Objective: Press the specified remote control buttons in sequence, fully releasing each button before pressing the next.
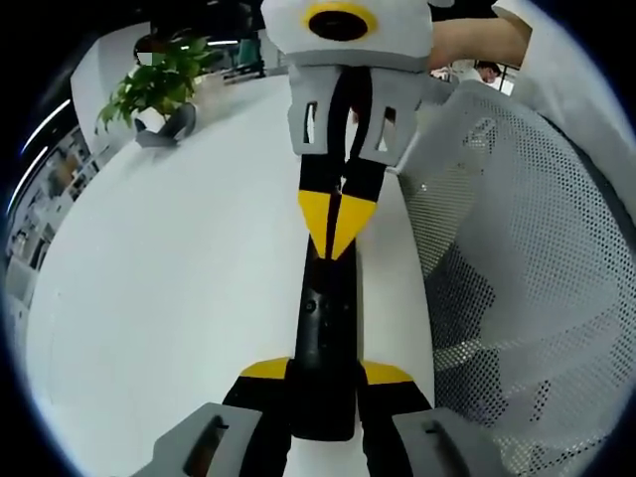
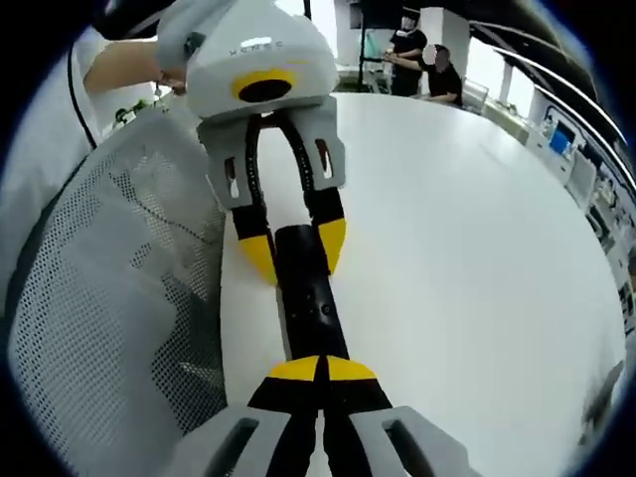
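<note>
Remote (image 1: 326, 343) is lying on table (image 1: 179, 268); left gripper (image 1: 323, 383) is clamping its end steady while right gripper (image 2: 320, 370), jaws closed and empty, is pressing a button.

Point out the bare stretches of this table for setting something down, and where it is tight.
Free: the white round table between the slim black remote control and the potted green plant; in the right gripper view, the broad tabletop beyond the remote. Crowded: the edge strip by the white mesh chair, where the left gripper clamps the remote and the right gripper presses it.

Left gripper (image 2: 290, 248) clamps the black remote's (image 2: 310, 298) far end; right gripper (image 2: 322, 370) (jaws together) tips touch it
</note>
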The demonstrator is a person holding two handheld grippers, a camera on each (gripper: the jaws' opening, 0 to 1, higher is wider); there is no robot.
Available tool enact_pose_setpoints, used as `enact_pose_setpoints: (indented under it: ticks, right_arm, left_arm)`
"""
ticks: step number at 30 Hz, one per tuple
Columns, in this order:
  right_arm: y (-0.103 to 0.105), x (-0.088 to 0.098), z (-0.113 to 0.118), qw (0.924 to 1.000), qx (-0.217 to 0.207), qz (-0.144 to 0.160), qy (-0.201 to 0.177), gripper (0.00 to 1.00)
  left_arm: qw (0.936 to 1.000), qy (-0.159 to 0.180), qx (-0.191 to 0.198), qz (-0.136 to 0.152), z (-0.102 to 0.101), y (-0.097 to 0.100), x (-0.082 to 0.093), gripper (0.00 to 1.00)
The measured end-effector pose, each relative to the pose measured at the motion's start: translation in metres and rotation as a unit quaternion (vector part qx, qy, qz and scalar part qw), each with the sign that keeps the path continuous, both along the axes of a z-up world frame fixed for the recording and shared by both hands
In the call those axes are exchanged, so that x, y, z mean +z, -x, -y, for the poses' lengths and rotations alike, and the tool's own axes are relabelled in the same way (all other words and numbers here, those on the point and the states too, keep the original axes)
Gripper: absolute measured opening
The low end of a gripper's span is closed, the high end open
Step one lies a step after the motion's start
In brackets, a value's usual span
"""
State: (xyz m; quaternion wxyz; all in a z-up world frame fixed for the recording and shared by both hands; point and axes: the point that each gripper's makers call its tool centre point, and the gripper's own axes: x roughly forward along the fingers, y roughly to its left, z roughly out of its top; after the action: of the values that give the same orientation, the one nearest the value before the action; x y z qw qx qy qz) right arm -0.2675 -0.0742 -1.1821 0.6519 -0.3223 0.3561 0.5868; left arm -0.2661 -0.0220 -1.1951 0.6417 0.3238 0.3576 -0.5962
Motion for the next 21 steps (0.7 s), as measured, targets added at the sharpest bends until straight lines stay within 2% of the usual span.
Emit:
enact_pose_setpoints:
  ticks: [4,8,11,13,14,16,18,19,21]
  right_arm:
    - [0.0009,-0.0010,-0.0002,0.9996,0.017,0.013,0.018,0.00]
    - [0.0005,-0.0025,-0.0006,0.9950,0.070,0.039,0.059,0.00]
    - [0.0007,-0.0029,-0.0014,0.9952,0.064,0.040,0.062,0.00]
    - [-0.0002,-0.0017,-0.0015,0.9987,0.031,0.024,0.031,0.00]
    - [-0.0016,-0.0006,-0.0013,1.0000,-0.005,0.004,0.004,0.00]
    - [-0.0033,0.0012,-0.0016,0.9971,-0.054,-0.025,-0.048,0.00]
    - [-0.0040,0.0020,-0.0014,0.9925,-0.084,-0.037,-0.081,0.00]
    - [-0.0039,0.0021,-0.0010,0.9918,-0.085,-0.034,-0.089,0.00]
    - [-0.0024,0.0022,-0.0016,0.9943,-0.049,0.006,-0.094,0.00]
  left_arm:
    - [1.0000,0.001,0.001,0.000,0.0000,0.0001,0.0002,0.25]
    - [1.0000,0.002,-0.002,0.000,0.0001,0.0002,0.0005,0.25]
    - [1.0000,-0.002,-0.006,0.000,0.0001,0.0003,0.0004,0.25]
    - [1.0000,-0.002,-0.007,-0.001,-0.0001,0.0002,0.0003,0.25]
    - [1.0000,-0.002,-0.007,-0.001,0.0000,0.0002,0.0004,0.25]
    - [1.0000,0.000,-0.006,-0.001,-0.0001,0.0002,0.0005,0.25]
    - [1.0000,0.002,-0.004,0.000,-0.0002,0.0003,0.0005,0.25]
    - [1.0000,0.002,-0.004,0.000,-0.0002,0.0003,0.0005,0.25]
    - [1.0000,0.001,-0.005,0.000,-0.0002,0.0003,0.0006,0.25]
